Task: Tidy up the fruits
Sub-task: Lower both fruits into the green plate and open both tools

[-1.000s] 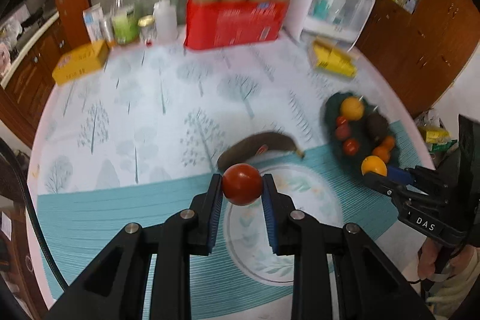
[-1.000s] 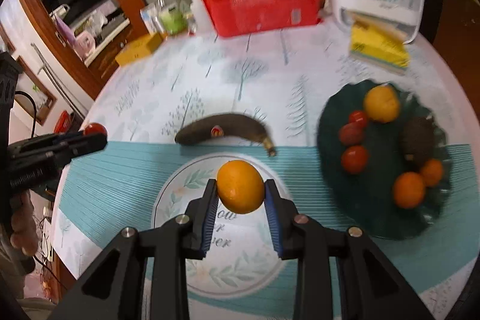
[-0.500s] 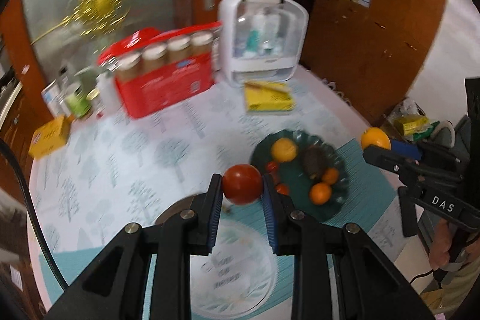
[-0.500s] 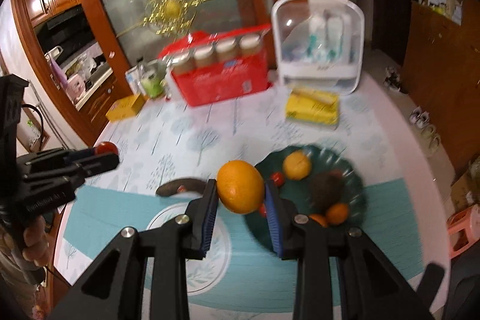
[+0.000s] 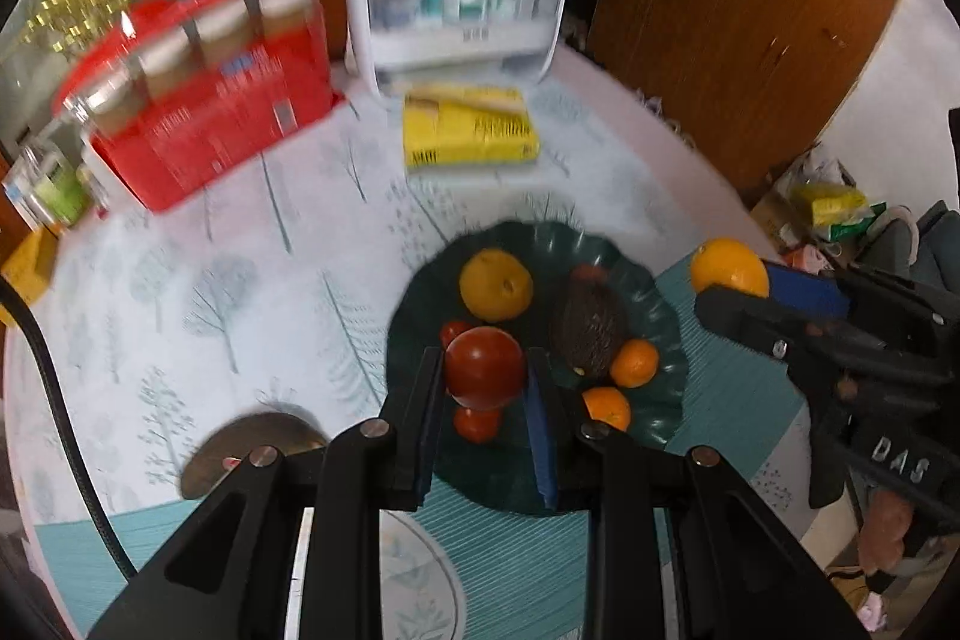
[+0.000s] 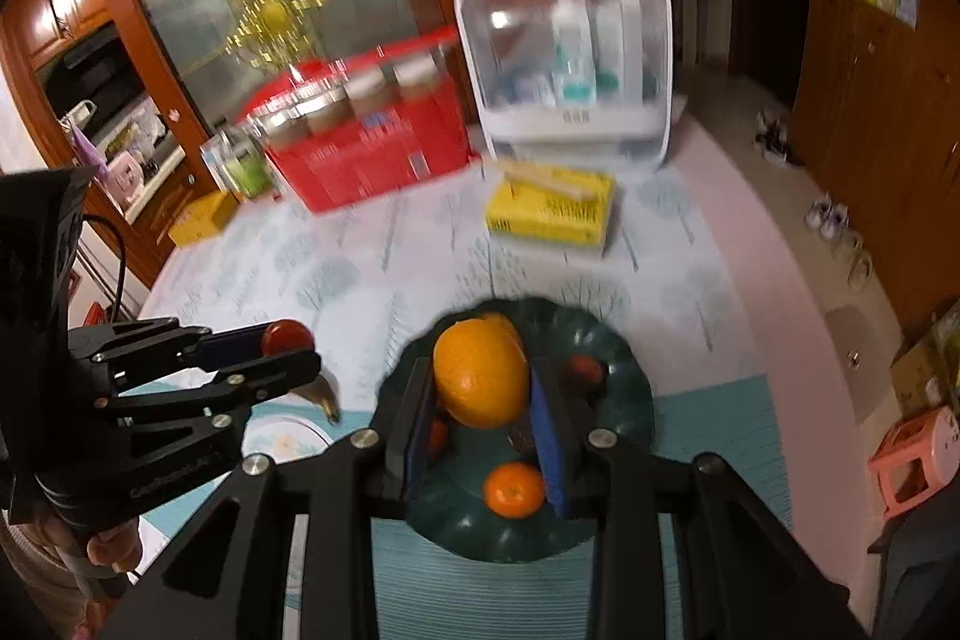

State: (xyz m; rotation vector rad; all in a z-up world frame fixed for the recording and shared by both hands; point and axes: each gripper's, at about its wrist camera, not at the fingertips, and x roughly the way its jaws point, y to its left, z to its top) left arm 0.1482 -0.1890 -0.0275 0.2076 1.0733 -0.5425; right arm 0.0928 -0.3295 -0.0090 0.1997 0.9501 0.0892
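A red tomato point(image 5: 483, 368) is clamped between the left gripper's point(image 5: 483, 388) jaws above the dark green plate point(image 5: 666, 316); an orange point(image 6: 481, 381) is pinched by the right gripper point(image 6: 480, 400) over the same plate.

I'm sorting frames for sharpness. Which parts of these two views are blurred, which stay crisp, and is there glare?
Left wrist view: the red box and yellow packet are smeared by motion, while the tomato in the left hand-held gripper is crisp. Right wrist view: the green plate and background are soft, the held orange is sharp, and a glare patch burns out the top left.
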